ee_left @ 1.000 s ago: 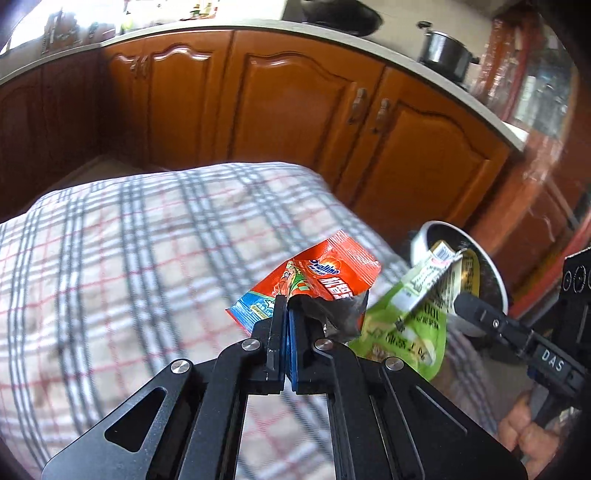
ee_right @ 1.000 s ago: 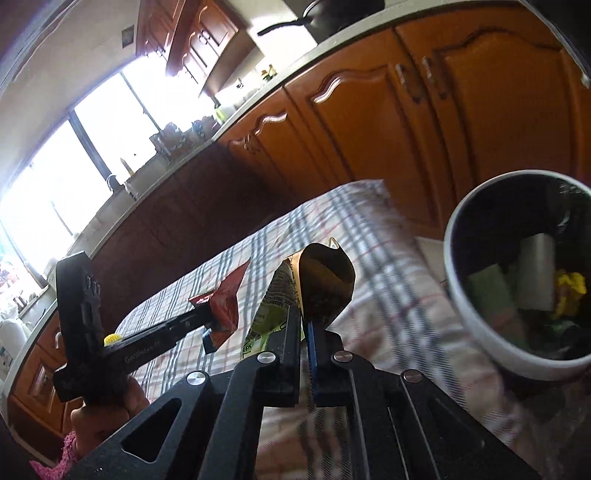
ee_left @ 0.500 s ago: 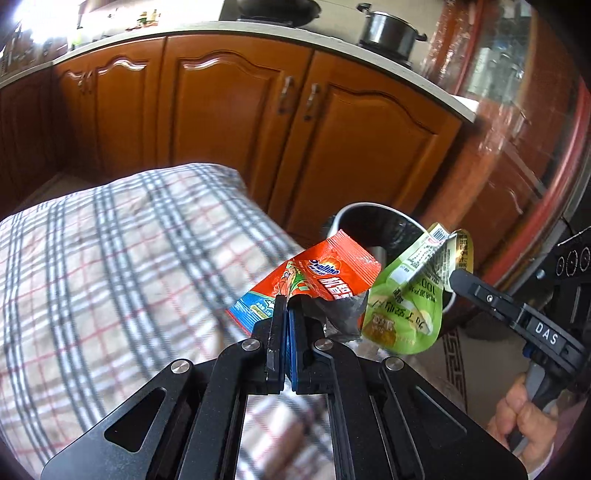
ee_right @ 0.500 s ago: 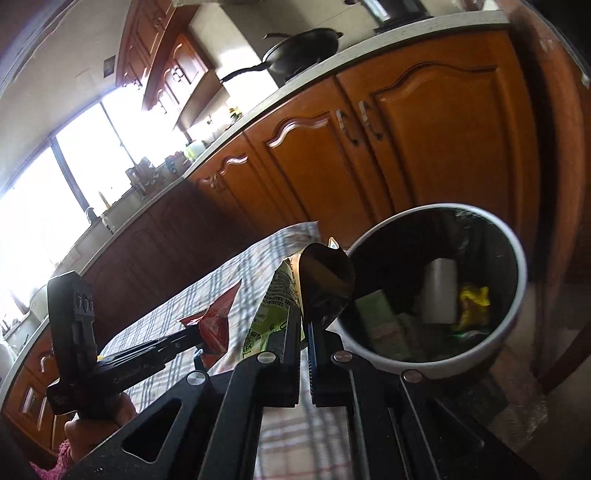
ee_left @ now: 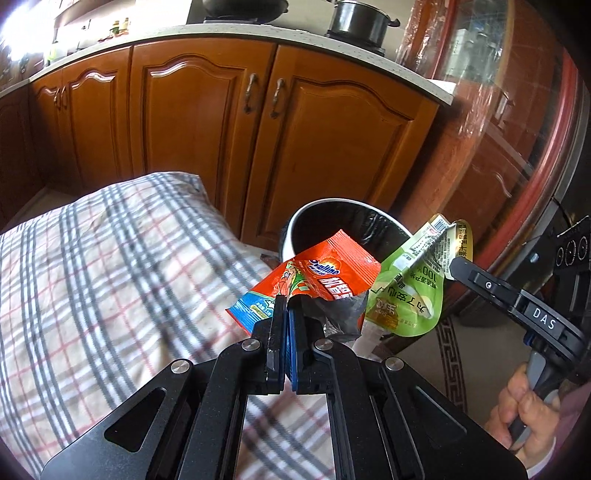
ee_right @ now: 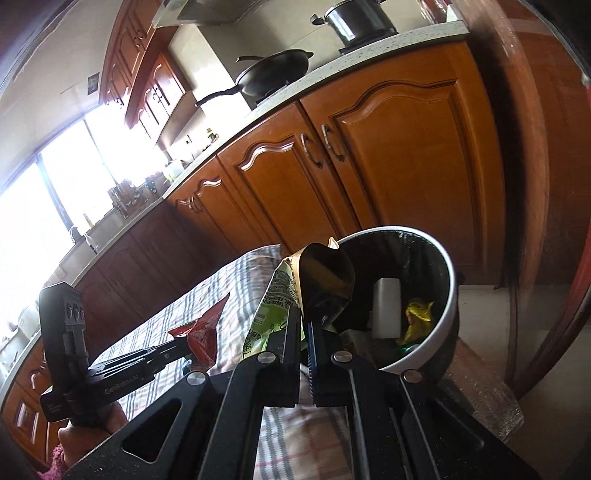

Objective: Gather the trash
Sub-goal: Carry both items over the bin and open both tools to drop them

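Note:
My left gripper [ee_left: 287, 314] is shut on an orange snack wrapper [ee_left: 317, 280], held above the table's right edge just short of the white-rimmed trash bin [ee_left: 295, 221]. My right gripper [ee_right: 304, 317] is shut on a green pouch [ee_right: 275, 306] with a dark foil inside, held beside the bin's rim [ee_right: 448, 295]. The green pouch [ee_left: 410, 288] and the right gripper [ee_left: 452, 267] also show in the left wrist view, over the bin. The left gripper [ee_right: 184, 345] with its orange wrapper [ee_right: 203, 332] shows in the right wrist view. The bin holds white and yellow trash [ee_right: 417, 317].
A checked tablecloth [ee_left: 92, 288] covers the table on the left. Wooden kitchen cabinets [ee_left: 207, 129] stand behind, with a pot [ee_left: 356, 18] and a pan [ee_right: 273, 74] on the counter. A red-framed glass door [ee_left: 517, 129] is at the right.
Both grippers have moved right, off the table toward the bin, carrying their wrappers. The bin is now closer and more central in both views.

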`<state>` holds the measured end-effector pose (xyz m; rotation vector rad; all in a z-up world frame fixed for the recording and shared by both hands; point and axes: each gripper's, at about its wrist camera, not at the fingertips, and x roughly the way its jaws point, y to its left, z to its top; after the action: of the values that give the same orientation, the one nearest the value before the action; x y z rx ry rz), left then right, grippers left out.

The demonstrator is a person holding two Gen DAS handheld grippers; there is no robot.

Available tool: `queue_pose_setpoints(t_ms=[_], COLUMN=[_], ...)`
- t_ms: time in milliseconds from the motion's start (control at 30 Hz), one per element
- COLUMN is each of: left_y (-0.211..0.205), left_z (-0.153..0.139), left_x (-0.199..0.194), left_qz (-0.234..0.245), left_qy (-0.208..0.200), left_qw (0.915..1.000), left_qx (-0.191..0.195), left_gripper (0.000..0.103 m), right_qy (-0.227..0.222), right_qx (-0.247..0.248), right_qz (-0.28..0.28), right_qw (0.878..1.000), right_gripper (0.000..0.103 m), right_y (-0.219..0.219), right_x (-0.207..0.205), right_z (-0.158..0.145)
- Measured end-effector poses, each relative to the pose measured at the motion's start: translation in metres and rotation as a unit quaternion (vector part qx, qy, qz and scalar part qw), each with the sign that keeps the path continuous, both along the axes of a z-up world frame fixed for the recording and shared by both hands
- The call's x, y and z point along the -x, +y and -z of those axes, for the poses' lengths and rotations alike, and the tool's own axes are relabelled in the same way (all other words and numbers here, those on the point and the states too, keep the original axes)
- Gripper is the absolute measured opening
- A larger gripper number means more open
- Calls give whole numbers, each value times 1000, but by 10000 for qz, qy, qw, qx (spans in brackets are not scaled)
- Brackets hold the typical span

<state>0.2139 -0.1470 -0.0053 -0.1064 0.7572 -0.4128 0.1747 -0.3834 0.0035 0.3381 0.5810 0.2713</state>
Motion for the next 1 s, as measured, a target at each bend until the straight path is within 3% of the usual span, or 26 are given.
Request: queue_pose_setpoints(t_ms=[1000], left_y=[-56], left_z=[-9], left_x=[-23], left_qz=[332], left_qy=[-105], left_qw=[9992], left_qx=[-200], left_gripper=[1], right_qy=[-78], right_qx=[275], right_qz=[413], right_qw=[9987], right_gripper=[3], right_y=[-37], right_x=[-14], right_z=[-5])
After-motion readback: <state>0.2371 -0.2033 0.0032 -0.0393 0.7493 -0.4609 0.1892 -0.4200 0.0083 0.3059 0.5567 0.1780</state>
